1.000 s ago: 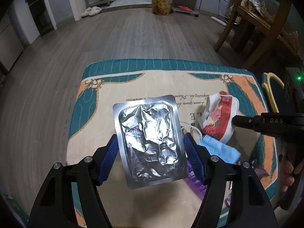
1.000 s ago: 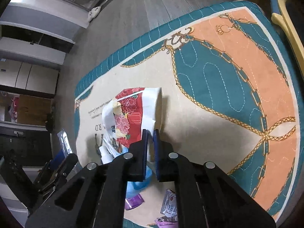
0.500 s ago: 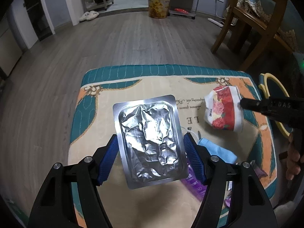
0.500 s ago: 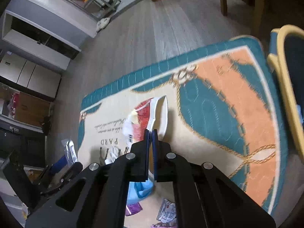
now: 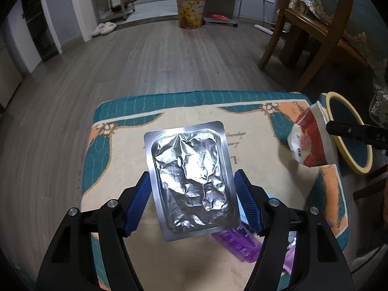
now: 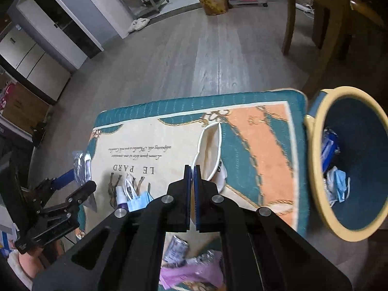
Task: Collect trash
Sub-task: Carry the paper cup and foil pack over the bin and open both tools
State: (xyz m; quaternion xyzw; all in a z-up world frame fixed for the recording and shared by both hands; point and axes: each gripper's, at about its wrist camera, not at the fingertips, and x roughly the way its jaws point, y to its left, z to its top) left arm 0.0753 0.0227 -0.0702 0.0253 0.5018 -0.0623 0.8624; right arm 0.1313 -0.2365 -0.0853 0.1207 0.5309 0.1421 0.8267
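My left gripper (image 5: 191, 186) is shut on a crumpled silver foil tray (image 5: 190, 177) and holds it above the patterned cloth-covered table (image 5: 121, 126). My right gripper (image 6: 191, 172) is shut on the rim of a crushed paper cup (image 6: 209, 152), white inside with red flowers outside. In the left wrist view the cup (image 5: 309, 140) hangs above the table's right edge, next to a bin (image 5: 349, 133). That blue bin with a yellow rim (image 6: 317, 169) stands right of the table and holds trash.
A blue face mask (image 6: 139, 200), a small bottle (image 6: 120, 194), purple wrappers (image 5: 240, 242) and foil packets (image 6: 178, 246) lie on the table's near side. A wooden chair (image 5: 310, 31) stands at the far right. A patterned bin (image 5: 190, 11) stands across the floor.
My right gripper has lifted the paper cup off the table and carried it right, toward the yellow-rimmed bin. My left gripper has risen a little with the foil tray.
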